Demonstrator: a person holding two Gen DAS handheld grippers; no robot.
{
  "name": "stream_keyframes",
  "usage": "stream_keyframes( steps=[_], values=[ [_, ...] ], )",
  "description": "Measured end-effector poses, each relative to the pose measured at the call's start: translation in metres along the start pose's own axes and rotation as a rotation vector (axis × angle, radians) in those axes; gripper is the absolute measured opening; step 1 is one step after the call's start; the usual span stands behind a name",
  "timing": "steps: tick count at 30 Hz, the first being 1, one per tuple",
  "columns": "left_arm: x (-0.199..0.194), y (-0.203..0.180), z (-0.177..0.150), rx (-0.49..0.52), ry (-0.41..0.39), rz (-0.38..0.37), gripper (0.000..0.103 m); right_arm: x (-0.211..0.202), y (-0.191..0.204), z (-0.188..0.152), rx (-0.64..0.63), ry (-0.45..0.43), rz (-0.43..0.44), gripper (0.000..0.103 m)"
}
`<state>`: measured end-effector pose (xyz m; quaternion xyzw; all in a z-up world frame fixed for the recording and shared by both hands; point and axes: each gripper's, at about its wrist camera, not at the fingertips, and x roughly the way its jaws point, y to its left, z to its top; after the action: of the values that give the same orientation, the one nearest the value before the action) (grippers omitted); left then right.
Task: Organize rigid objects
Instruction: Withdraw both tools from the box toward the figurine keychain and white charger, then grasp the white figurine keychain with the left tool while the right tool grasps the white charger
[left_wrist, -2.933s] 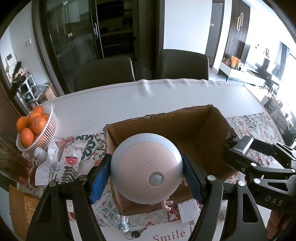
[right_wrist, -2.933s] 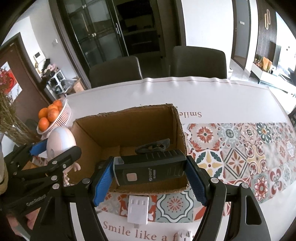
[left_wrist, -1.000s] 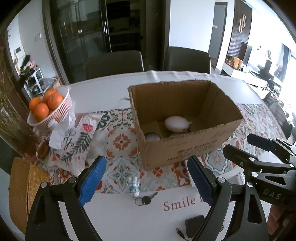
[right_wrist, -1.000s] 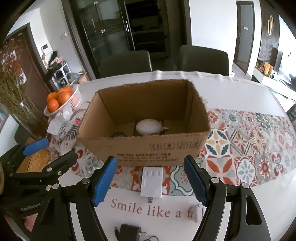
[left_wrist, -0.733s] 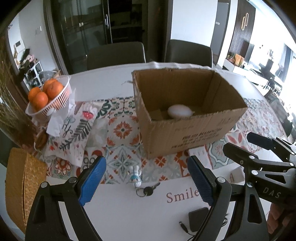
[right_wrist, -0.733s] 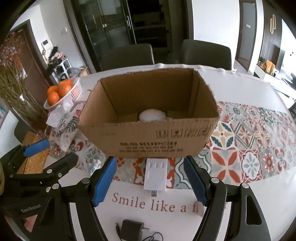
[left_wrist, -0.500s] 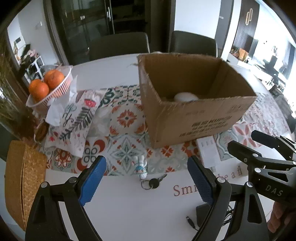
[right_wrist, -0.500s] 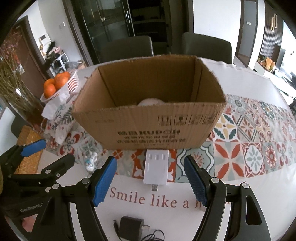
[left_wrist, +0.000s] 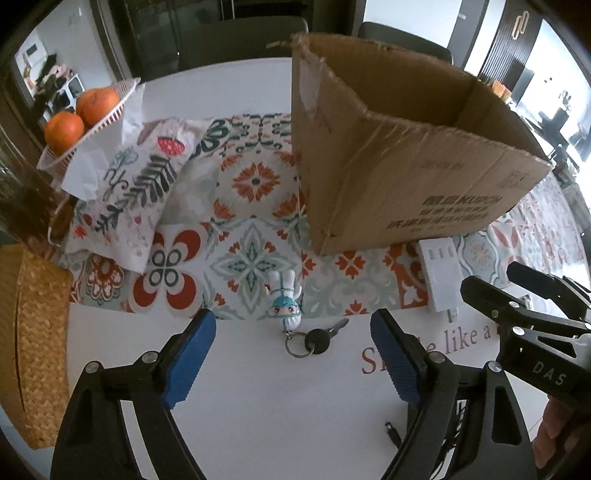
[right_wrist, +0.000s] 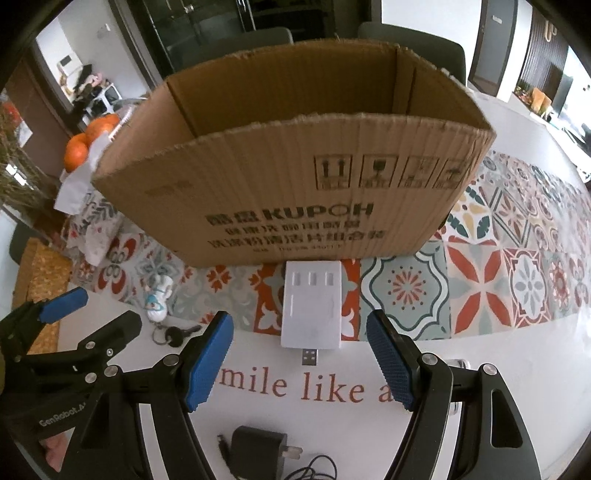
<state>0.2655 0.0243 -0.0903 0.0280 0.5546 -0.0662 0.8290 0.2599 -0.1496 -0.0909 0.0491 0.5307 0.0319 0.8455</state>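
**Observer:** What are your grippers doing?

**Operator:** Both carry nothing. My left gripper (left_wrist: 293, 345) has just been narrowing its jaws, yet they stand well apart with nothing pressed; the small blue-and-white figurine keychain with a black-headed key (left_wrist: 295, 321) lies on the white table (left_wrist: 258, 406) just ahead of them. I judge that's my next pick.

**Observer:** And the right?

**Operator:** My right gripper (right_wrist: 299, 358) is spread wide, straddling the near end of the flat white plastic USB adapter (right_wrist: 311, 308), which lies against the front of the brown cardboard box (right_wrist: 295, 199). The box is the collection point, I reckon. A black charger with cable (right_wrist: 258, 452) waits nearer me.
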Motion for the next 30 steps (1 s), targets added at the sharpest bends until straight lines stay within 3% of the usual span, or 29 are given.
stream_keyframes(
  steps=[12,30],
  values=[
    [0.04,0.009,0.0,-0.03,0.088,-0.01,0.073,0.028,0.0,0.0,0.028,0.057,-0.06,0.075],
    [0.076,0.014,0.006,-0.082,0.159,-0.035,0.05,0.07,-0.002,0.007,0.066,0.111,-0.062,0.075]
  ],
)
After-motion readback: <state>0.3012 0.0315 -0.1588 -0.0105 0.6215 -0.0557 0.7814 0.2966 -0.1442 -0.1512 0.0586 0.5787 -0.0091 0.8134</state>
